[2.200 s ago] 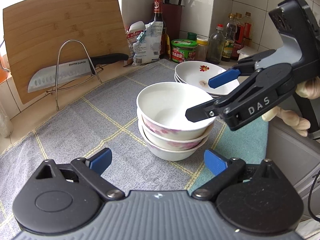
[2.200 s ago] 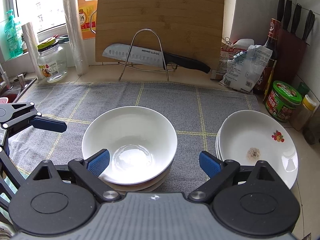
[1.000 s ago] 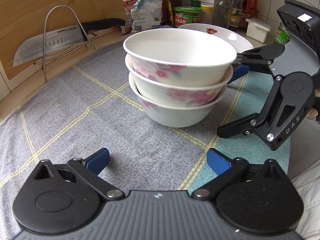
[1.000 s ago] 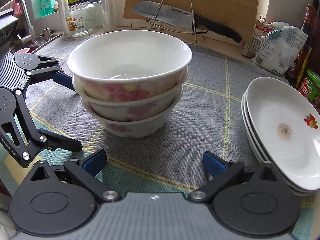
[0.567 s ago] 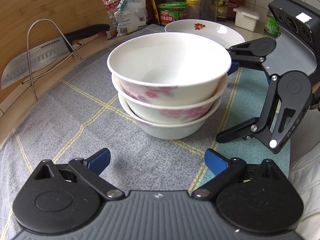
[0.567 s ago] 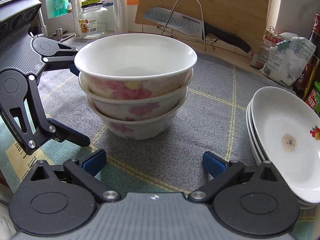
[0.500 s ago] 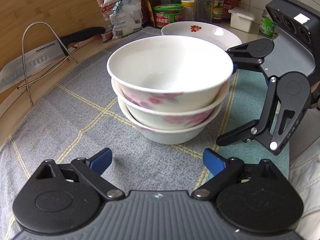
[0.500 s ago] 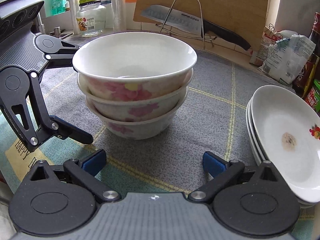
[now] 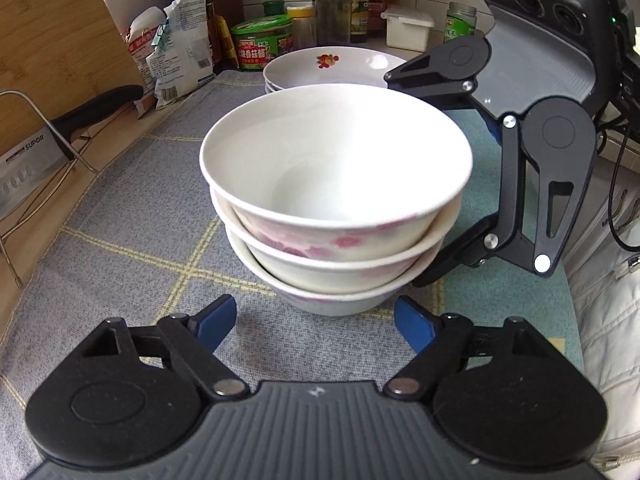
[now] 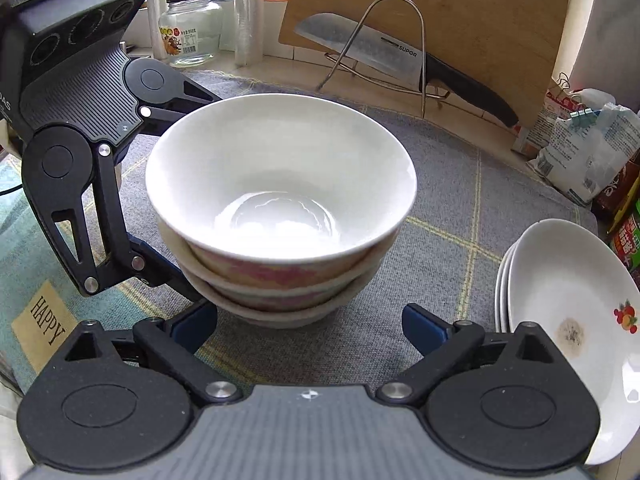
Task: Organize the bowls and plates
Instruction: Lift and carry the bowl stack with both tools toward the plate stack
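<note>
Left wrist view: stack of three bowls [image 9: 336,200] on worktop cloth [image 9: 132,216], near plates [image 9: 324,66]; left claw [image 9: 316,322] and right claw [image 9: 452,184], jaws just narrowed yet untouching, bracket it, suggesting a two-sided lift.

A pale kitchen counter [image 10: 280,62] carries it all, and most of it lies under a grey cloth [image 10: 460,184] crossed with yellow lines. Dead centre on that cloth sits a stack of three bowls [image 10: 280,208], pink flowers on the sides. Over by the cloth's edge, a stack of plates [image 10: 568,288] (the top one shows a brown smudge and a small fruit print). A teal mat [image 10: 24,248] reading HAPPY lies beside the grey. Back on the bare counter: a wire rack [image 10: 384,44] with a cleaver [image 10: 360,46], a cutting board [image 10: 480,20], a glass jar [image 10: 190,28], a crumpled bag [image 10: 584,152], and a green-lidded tub [image 9: 262,42].
</note>
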{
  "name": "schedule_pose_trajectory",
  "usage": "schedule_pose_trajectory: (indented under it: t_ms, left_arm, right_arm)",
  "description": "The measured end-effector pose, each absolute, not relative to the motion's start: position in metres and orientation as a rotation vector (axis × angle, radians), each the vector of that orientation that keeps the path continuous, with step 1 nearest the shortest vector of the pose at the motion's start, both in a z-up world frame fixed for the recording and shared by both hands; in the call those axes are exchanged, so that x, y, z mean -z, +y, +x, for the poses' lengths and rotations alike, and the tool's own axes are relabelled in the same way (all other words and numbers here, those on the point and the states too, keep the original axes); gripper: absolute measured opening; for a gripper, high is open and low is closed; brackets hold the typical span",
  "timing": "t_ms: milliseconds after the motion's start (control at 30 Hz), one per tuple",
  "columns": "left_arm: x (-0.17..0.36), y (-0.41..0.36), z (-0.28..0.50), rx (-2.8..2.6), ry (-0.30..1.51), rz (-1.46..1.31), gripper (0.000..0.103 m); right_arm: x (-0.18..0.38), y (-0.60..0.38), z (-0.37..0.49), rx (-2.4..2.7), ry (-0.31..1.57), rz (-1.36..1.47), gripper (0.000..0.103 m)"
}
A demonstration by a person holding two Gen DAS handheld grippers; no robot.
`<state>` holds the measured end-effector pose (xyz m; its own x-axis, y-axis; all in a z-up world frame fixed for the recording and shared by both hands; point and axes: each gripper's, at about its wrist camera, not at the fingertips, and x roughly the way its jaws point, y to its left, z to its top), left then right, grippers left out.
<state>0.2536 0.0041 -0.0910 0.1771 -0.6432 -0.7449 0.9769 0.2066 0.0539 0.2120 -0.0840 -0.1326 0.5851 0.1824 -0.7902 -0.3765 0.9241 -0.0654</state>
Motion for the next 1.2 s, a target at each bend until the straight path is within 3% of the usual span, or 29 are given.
schedule_pose_trajectory:
  t_ms: [200,400,1200]
  left_arm:
    - [0.089,0.002,0.255,1.28,0.661,0.638,0.08]
    - [0.087,-0.001,0.256,1.329,0.654,0.671,0.076]
    - [0.084,-0.01,0.262,1.377,0.636,0.809,0.076]
  right_arm:
    - [0.127,-0.082,0.214,-0.426,0.9,-0.278,0.084]
    - [0.125,-0.08,0.216,-0.462,0.9,-0.306,0.082]
    - [0.117,-0.083,0.217,-0.518,0.919,-0.347,0.081]
